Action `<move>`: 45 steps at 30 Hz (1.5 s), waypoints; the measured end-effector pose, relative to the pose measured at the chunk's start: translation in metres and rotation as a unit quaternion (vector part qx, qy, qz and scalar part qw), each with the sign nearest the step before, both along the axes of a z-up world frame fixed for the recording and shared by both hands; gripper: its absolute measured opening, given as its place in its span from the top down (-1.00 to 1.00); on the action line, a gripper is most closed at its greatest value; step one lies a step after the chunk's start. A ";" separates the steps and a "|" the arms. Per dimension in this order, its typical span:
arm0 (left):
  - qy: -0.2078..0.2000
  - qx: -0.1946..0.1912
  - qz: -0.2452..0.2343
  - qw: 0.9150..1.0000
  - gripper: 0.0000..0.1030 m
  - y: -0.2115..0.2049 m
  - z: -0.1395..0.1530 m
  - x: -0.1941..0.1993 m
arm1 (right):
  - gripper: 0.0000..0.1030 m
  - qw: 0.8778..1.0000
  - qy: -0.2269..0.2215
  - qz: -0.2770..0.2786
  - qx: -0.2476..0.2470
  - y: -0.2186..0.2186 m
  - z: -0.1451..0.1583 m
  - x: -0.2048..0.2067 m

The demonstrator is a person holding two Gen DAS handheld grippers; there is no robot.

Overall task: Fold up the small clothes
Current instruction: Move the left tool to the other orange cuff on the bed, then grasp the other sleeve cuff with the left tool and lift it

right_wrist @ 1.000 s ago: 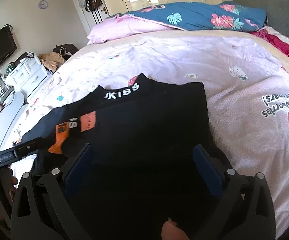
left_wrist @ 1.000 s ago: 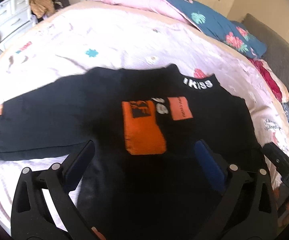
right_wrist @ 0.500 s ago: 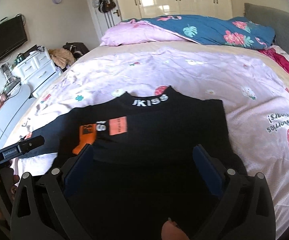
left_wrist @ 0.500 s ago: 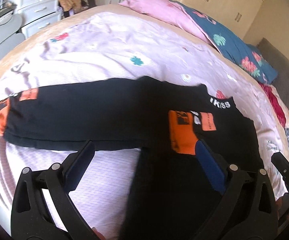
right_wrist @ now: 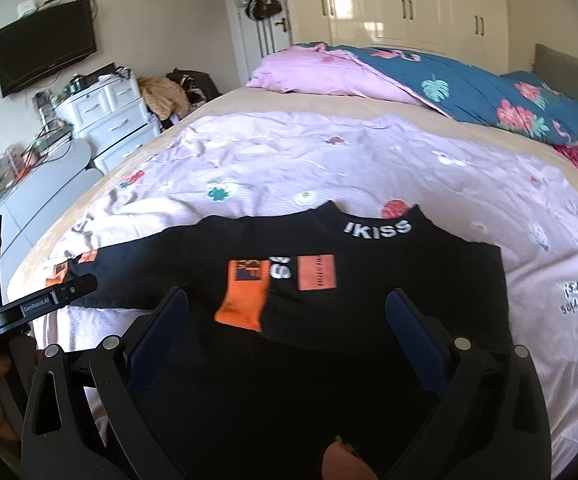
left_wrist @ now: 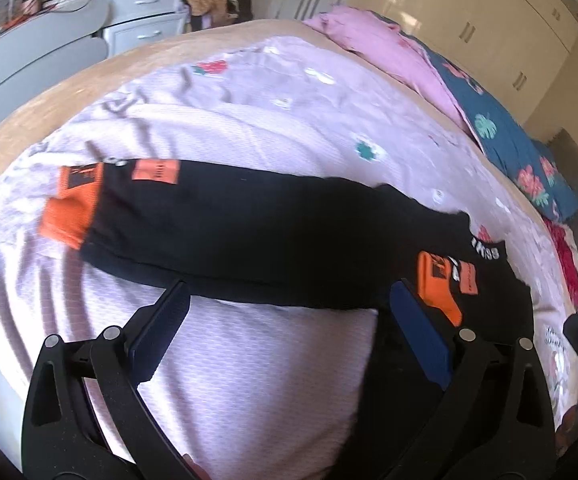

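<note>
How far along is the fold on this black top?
One sleeve already lies folded across the black top. The other sleeve is stretched out on the sheet. Left gripper and right gripper are open, holding nothing. Second sleeve and body folds remain.

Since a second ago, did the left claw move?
Yes. The left claw swung left: it was over the black shirt, whose orange patch now sits by its right finger, with pink sheet between the fingers.
</note>
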State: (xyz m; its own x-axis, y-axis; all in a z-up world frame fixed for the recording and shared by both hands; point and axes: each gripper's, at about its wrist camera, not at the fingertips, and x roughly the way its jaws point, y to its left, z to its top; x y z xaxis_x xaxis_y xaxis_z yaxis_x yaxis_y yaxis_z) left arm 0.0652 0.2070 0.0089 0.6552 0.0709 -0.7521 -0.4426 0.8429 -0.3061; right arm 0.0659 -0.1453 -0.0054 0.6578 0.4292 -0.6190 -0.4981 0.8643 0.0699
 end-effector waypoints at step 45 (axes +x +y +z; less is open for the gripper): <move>-0.124 -0.055 0.135 0.981 0.92 0.111 0.033 -0.053 | -0.92 0.995 0.040 0.083 -0.033 0.074 -0.031 -0.033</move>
